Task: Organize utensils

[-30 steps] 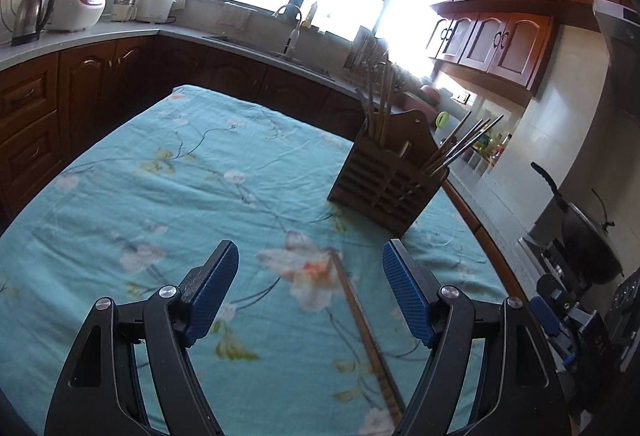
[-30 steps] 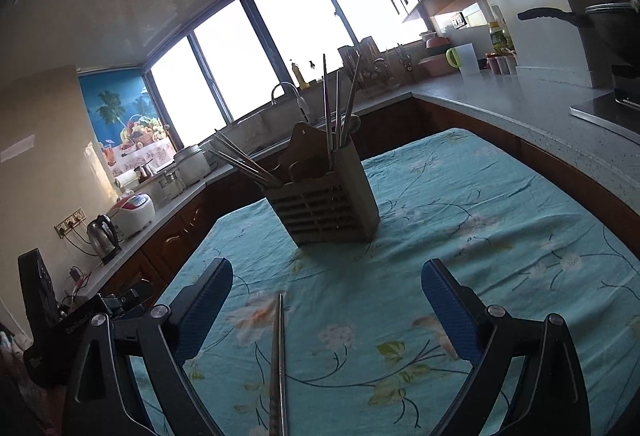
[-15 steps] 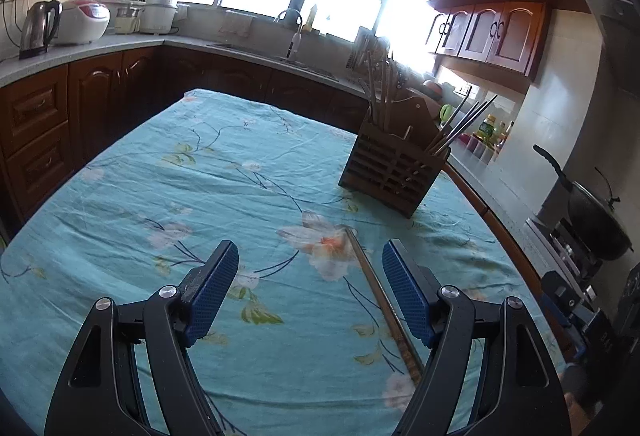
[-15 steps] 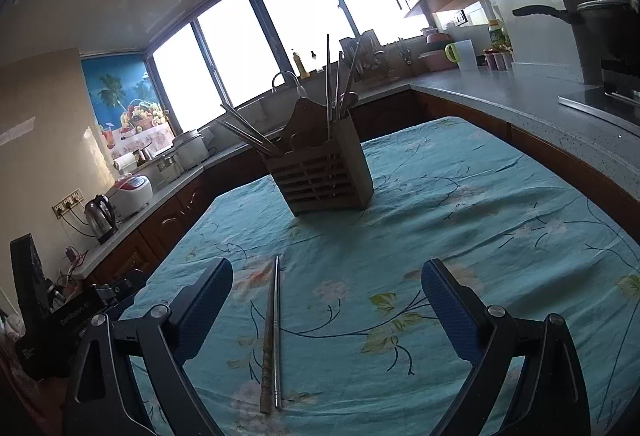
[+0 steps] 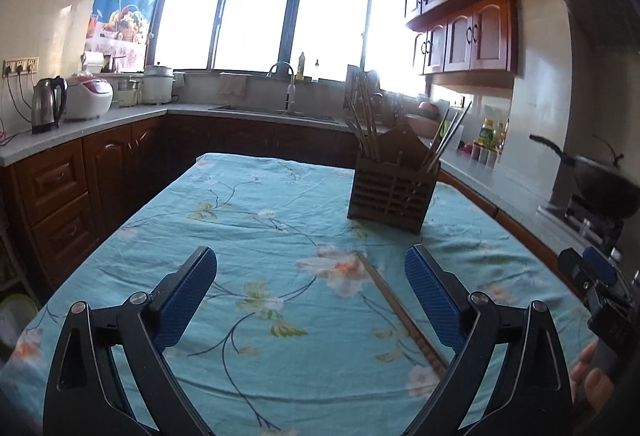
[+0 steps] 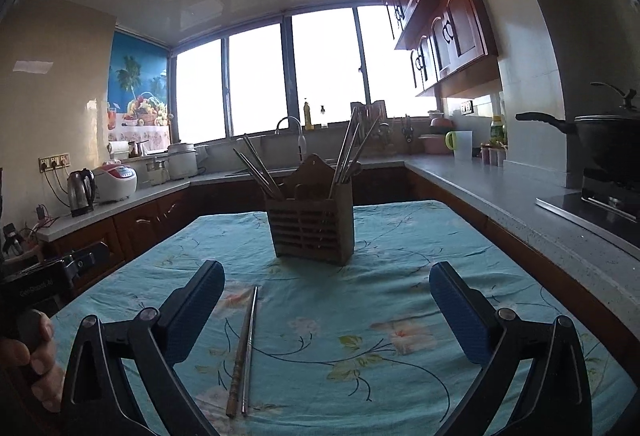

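Note:
A wooden slatted utensil holder (image 5: 391, 196) (image 6: 311, 228) with chopsticks standing in it sits on the teal flowered tablecloth (image 5: 240, 215). A pair of chopsticks (image 5: 402, 312) (image 6: 245, 350), one wooden and one metal, lies flat on the cloth in front of it. My left gripper (image 5: 310, 264) hovers over the cloth with its jaws opening and nothing between the pads; the loose chopsticks lie below, near its right finger. My right gripper (image 6: 326, 276) is also opening, empty, with the chopsticks just inside its left finger. Each view shows the other gripper at its edge.
Counters ring the table: a kettle (image 5: 47, 103) and rice cooker (image 5: 89, 99) on the left, a sink under the windows, and a black pan (image 6: 608, 145) on the stove at the right. A hand (image 6: 30, 350) holds the left gripper.
Both views have rolled to level and pulled back from the holder, which looks smaller. The left jaws stand wider. The loose chopsticks now show full length in the right view.

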### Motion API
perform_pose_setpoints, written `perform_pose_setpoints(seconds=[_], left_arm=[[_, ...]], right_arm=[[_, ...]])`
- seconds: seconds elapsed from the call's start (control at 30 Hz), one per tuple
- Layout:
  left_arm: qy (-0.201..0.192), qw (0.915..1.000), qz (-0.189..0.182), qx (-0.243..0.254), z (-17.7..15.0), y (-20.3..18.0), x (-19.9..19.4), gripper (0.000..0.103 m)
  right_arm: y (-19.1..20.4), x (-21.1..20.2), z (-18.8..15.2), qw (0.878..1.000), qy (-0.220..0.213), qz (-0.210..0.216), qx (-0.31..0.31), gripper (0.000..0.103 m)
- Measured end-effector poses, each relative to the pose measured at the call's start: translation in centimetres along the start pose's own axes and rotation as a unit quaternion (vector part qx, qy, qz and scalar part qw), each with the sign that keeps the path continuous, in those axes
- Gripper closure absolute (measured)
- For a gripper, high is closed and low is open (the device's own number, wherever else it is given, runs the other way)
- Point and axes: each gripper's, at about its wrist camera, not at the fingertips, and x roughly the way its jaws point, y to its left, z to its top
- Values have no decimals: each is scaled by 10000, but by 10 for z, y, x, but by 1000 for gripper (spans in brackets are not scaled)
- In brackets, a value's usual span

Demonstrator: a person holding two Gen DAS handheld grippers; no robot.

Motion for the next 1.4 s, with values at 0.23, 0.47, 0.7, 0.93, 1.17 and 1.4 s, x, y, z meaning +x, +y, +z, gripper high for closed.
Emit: perform_pose_setpoints(seconds=[0.23, 0.47, 0.7, 0.93, 1.17, 1.4], left_arm=[[109, 9997, 130, 195, -15, -6, 1, 6], [96, 9992, 283, 281, -19, -7, -2, 6], [58, 9987, 357, 368, -27, -7, -5, 6], [-38, 9979, 419, 485, -29, -10, -9, 6], [-66, 9975, 445, 537, -30, -12, -11, 5], [-75, 9973, 472, 554, -30, -12, -10, 5]], right_arm=[[-2, -1, -13, 9998, 123, -130, -30, 0], [-9, -7, -17, 9997, 108, -209, -17, 0], [-10, -16, -22, 9996, 38, -247, -98, 0], [-16, -17, -21, 9996, 30, -289, -45, 0], [-14, -21, -23, 9996, -21, -278, -103, 0], [-14, -20, -24, 9995, -8, -292, -93, 0]])
